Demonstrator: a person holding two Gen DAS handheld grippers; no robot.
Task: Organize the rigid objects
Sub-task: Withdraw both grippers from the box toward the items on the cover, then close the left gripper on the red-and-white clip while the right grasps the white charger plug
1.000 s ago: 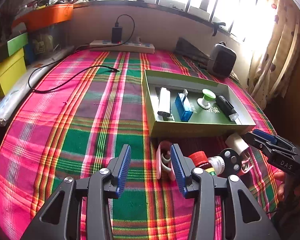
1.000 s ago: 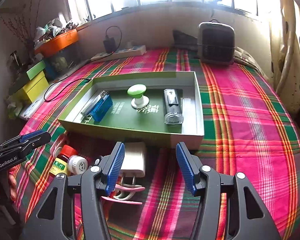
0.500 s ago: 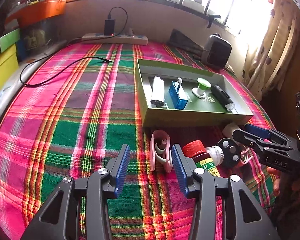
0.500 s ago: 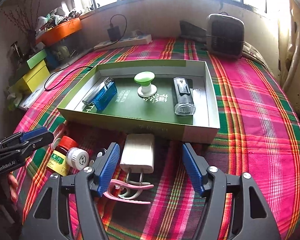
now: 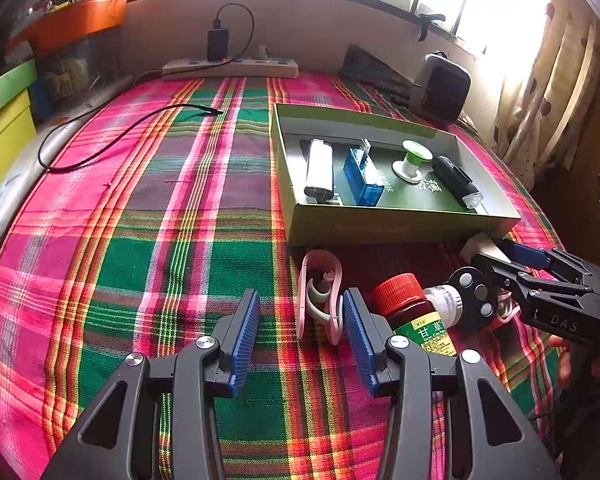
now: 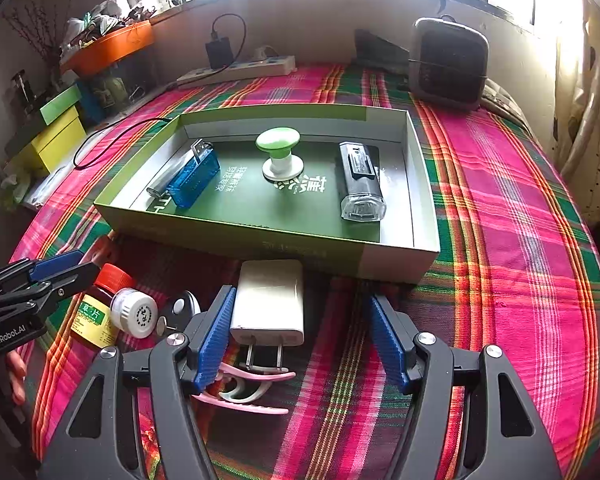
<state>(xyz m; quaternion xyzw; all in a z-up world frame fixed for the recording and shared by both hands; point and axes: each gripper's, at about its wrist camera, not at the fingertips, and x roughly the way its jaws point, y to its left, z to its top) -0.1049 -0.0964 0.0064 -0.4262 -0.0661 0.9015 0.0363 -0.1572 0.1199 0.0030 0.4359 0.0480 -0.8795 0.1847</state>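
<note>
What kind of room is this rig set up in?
Likely a lived-in room at home, not a lab: a plaid cloth covers the work surface, a curtain hangs by the sunlit window, and a power strip with a charger plugged in lies along the wall beside cluttered storage boxes.

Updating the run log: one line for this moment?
left gripper: open, empty | right gripper: open, white charger between jaws | green box: four items

My ribbed blue pads [image 6: 216, 336] look rubbery; the woven plaid cloth [image 5: 140, 240] is matt, the white charger [image 6: 270, 300] smooth plastic.
</note>
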